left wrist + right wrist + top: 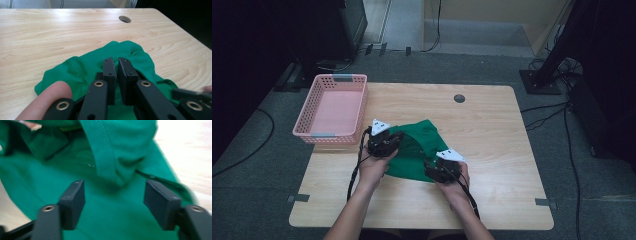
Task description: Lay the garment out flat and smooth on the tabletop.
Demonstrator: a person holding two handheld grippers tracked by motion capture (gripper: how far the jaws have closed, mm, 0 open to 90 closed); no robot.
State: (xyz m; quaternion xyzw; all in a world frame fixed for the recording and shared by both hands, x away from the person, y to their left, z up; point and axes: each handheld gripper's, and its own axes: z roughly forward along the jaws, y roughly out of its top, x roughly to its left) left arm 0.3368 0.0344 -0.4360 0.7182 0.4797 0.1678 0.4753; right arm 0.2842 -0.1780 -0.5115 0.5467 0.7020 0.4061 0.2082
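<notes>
- While my left claw sits pressed together at the left side of the green shirt, I judge the work to be folding or gathering this shirt, and it looks only partly done.
- From the left gripper view, the two black jaws stand almost touching, with a thin slit between them; green cloth lies under and around them. Whether a fold is pinched there I cannot tell for sure, though the cloth bunches up right at the tips.
- My right claw is spread, its jaws well apart, with a hemmed fold of the shirt hanging just ahead of them and flat green cloth below. The pads are not pressing on anything yet.
- In the high view the shirt lies crumpled near the middle of the wooden table, between my two hands, the right claw at its near right edge.
- Done so far, as I read it: the shirt is on the table, drawn into a rough heap rather than spread flat, and my left side is engaged with it.
- Left to do: close the right claw on that hem, then finish the fold or lift.
- A pink basket stands empty at the table's far left corner, apart from the shirt; if the shirt belongs there, that step is not yet begun.
</notes>
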